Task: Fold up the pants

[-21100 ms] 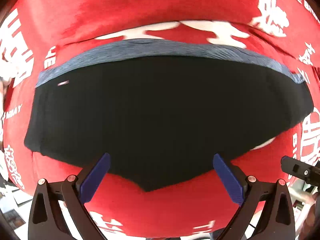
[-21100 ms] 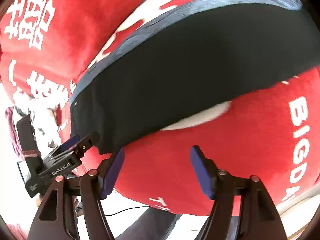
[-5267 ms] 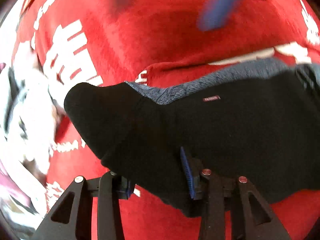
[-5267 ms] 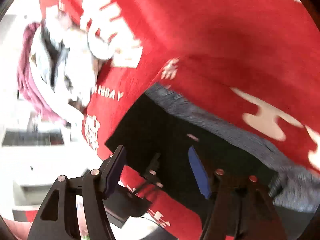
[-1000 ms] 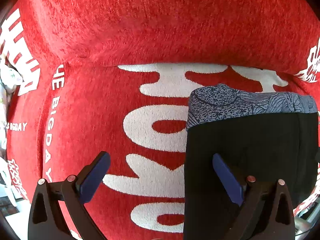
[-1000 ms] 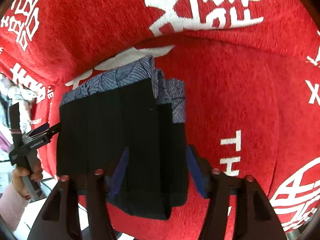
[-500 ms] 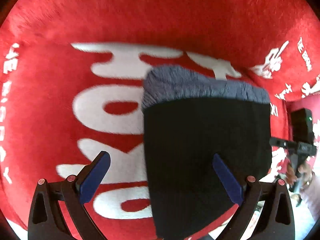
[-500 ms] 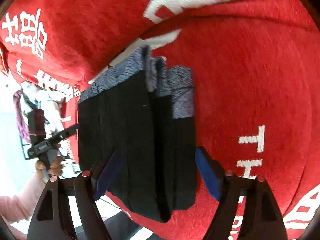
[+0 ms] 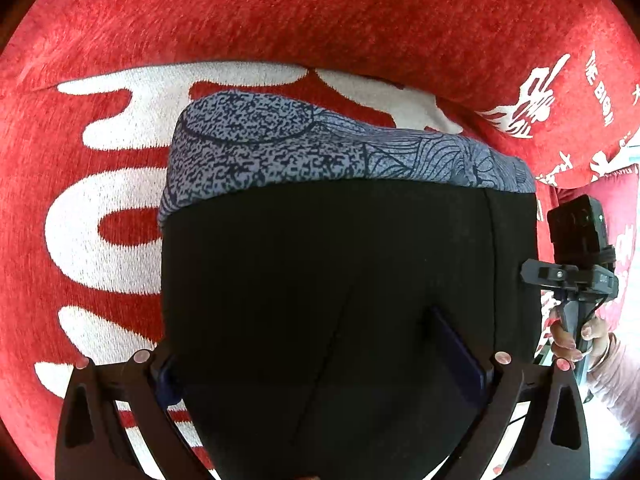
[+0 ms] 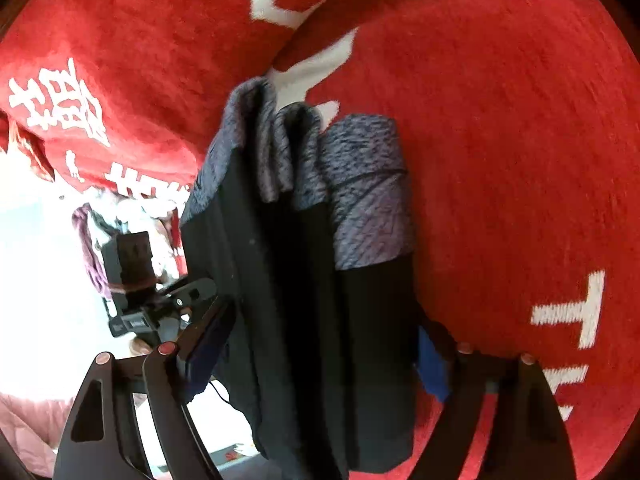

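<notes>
The folded black pants with a blue-grey patterned waistband lie on the red blanket. My left gripper is open and straddles their near end; its left pad is half hidden behind the cloth and its right pad rests over it. In the right wrist view the pants show as stacked layers seen edge-on. My right gripper stands wide, one pad close on each side of the stack, with no squeeze visible. The right gripper sits at the pants' right edge, the left gripper at the other side.
The red blanket with white lettering covers the seat and its backrest. The blanket's front edge runs just under the pants, with bright floor beyond. A person's hand and pink sleeve show. A heap of purple and white clothes lies far left.
The left gripper swung right and tipped down, so the pants now fill the space between its fingers. The right gripper sank closer to the stack and its fingers spread slightly.
</notes>
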Motion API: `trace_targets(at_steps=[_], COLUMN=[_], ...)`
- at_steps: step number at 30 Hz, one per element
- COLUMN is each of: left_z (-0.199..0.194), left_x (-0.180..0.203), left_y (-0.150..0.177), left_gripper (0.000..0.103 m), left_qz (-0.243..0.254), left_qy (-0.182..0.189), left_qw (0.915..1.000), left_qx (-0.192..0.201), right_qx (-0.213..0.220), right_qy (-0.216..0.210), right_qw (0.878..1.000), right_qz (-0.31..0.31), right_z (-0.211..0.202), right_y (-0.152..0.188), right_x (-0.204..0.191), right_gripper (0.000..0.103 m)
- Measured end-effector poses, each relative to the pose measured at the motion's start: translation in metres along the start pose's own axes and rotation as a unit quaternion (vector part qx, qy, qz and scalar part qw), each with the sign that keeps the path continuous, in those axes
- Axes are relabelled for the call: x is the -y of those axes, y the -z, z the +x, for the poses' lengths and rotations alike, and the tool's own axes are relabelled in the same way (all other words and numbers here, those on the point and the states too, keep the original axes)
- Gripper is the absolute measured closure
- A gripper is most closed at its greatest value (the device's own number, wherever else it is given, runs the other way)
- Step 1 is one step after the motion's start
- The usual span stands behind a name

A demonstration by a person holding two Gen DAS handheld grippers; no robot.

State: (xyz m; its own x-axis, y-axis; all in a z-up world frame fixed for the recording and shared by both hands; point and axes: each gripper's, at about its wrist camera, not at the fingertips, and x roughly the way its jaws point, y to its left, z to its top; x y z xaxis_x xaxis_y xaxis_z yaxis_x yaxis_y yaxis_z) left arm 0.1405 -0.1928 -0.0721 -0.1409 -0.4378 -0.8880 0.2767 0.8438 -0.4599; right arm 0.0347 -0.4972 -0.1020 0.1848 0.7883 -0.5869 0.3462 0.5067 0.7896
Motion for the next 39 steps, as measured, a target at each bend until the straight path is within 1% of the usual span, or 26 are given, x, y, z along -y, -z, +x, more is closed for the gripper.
trace_targets(at_steps=[1, 3, 4, 5, 7, 9, 10, 12, 14, 18, 21, 26, 29, 32, 33, 34, 35, 36, 37, 39], left_z=[0.000, -0.001, -0.003, -0.007, -0.019, -0.032, -0.037, -0.046, -0.055, -0.073, -0.099, -0.133, -0.137, -0.120, -0.111, -0.103, -0.102, -0.103, -0.104, -0.106], left_x=[0.001, -0.001, 0.000, 0.001, 0.008, 0.015, 0.016, 0.017, 0.016, 0.013, 0.003, -0.021, -0.049, -0.075, -0.082, -0.093, -0.097, -0.101, -0.104, -0.105], left_y=[0.000, 0.002, 0.003, 0.007, 0.015, 0.022, 0.026, 0.032, 0.038, 0.054, 0.074, 0.107, 0.123, 0.131, 0.133, 0.136, 0.137, 0.138, 0.138, 0.139], left_gripper=[0.000, 0.000, 0.003, 0.007, 0.024, 0.032, 0.036, 0.040, 0.042, 0.042, 0.042, 0.042, 0.042, 0.042, 0.039, 0.028, 0.024, 0.021, 0.016, 0.011], left_qz=[-0.003, -0.008, -0.010, -0.011, -0.003, 0.003, 0.003, 0.003, 0.003, 0.008, 0.014, 0.018, 0.005, -0.006, -0.010, -0.015, -0.015, -0.014, -0.013, -0.014], left_qy=[-0.005, -0.012, -0.017, -0.019, -0.029, -0.041, -0.041, -0.039, -0.035, -0.028, -0.022, -0.032, -0.042, -0.063, -0.073, -0.085, -0.086, -0.087, -0.088, -0.098], left_qw=[1.0000, 0.9999, 0.9998, 0.9996, 0.9989, 0.9976, 0.9972, 0.9968, 0.9968, 0.9966, 0.9968, 0.9962, 0.9962, 0.9959, 0.9956, 0.9949, 0.9941, 0.9933, 0.9932, 0.9919], left_qx=[0.000, 0.003, 0.008, 0.017, 0.038, 0.056, 0.063, 0.070, 0.073, 0.076, 0.076, 0.080, 0.076, 0.065, 0.058, 0.053, 0.065, 0.076, 0.076, 0.080], right_qx=[0.002, 0.006, 0.007, 0.007, 0.009, 0.011, 0.011, 0.012, 0.016, 0.023, 0.028, 0.031, 0.031, 0.024, 0.018, 0.012, 0.006, 0.012, 0.019, 0.022], right_qy=[0.002, 0.007, 0.011, 0.016, 0.018, 0.014, 0.011, 0.004, -0.005, -0.020, -0.030, -0.038, -0.035, -0.022, -0.007, 0.009, 0.029, 0.061, 0.065, 0.070], right_qw=[1.000, 1.000, 1.000, 1.000, 1.000, 1.000, 1.000, 1.000, 1.000, 1.000, 0.999, 0.999, 0.999, 0.999, 1.000, 1.000, 1.000, 0.998, 0.998, 0.997], right_qz=[0.006, 0.008, 0.006, 0.003, -0.001, 0.000, -0.001, -0.002, -0.002, -0.007, -0.004, -0.004, -0.011, -0.008, -0.005, -0.005, -0.007, -0.016, -0.017, -0.006], right_z=[-0.003, -0.005, -0.006, -0.008, -0.009, -0.009, -0.010, -0.013, -0.019, -0.024, -0.022, -0.005, 0.020, 0.050, 0.065, 0.076, 0.085, 0.092, 0.093, 0.092], right_y=[0.001, 0.002, 0.002, 0.001, 0.003, 0.005, 0.007, 0.009, 0.013, 0.030, 0.053, 0.095, 0.112, 0.118, 0.119, 0.119, 0.120, 0.121, 0.120, 0.120], right_x=[0.003, 0.004, 0.003, 0.001, -0.002, -0.009, -0.011, -0.016, -0.019, -0.035, -0.050, -0.083, -0.100, -0.100, -0.097, -0.094, -0.092, -0.089, -0.089, -0.087], right_gripper=[0.028, 0.032, 0.036, 0.039, 0.046, 0.050, 0.053, 0.056, 0.058, 0.059, 0.059, 0.059, 0.059, 0.059, 0.059, 0.059, 0.056, 0.050, 0.048, 0.044])
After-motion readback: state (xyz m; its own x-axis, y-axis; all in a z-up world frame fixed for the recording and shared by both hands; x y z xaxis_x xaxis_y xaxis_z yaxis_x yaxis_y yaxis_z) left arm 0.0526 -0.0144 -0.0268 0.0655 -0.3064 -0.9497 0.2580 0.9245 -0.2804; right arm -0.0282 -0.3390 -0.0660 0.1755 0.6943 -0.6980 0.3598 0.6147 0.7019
